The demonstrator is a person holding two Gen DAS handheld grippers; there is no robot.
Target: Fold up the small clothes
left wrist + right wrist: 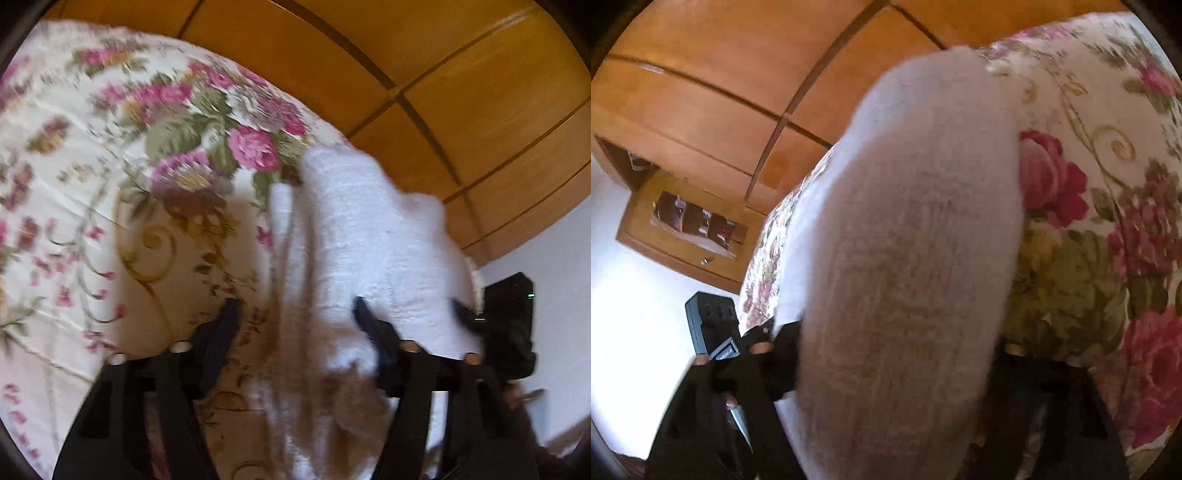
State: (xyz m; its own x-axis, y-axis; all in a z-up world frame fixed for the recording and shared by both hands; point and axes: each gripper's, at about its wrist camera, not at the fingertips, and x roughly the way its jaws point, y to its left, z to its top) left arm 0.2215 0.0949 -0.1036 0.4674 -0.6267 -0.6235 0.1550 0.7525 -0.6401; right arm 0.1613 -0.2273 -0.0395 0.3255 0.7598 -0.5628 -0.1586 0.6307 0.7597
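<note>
The left tool (295,317) gapes wide over a white knit garment (369,236) on the floral bedspread (92,177). The right tool's (886,354) state is hidden by cloth, its body showing at 4 o'clock in the left view.

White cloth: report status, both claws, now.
Left claw open, straddling the white cloth on the floral bedspread. Right claw: cloth fills its view, grip unclear. Images blurred. Nothing seen in the way.

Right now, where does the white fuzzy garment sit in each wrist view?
Left wrist: white fuzzy garment right of centre, running down past the left gripper.
Right wrist: fills the centre, hiding the right gripper's fingertips.
Shared landmark: floral bedspread beneath it.
</note>
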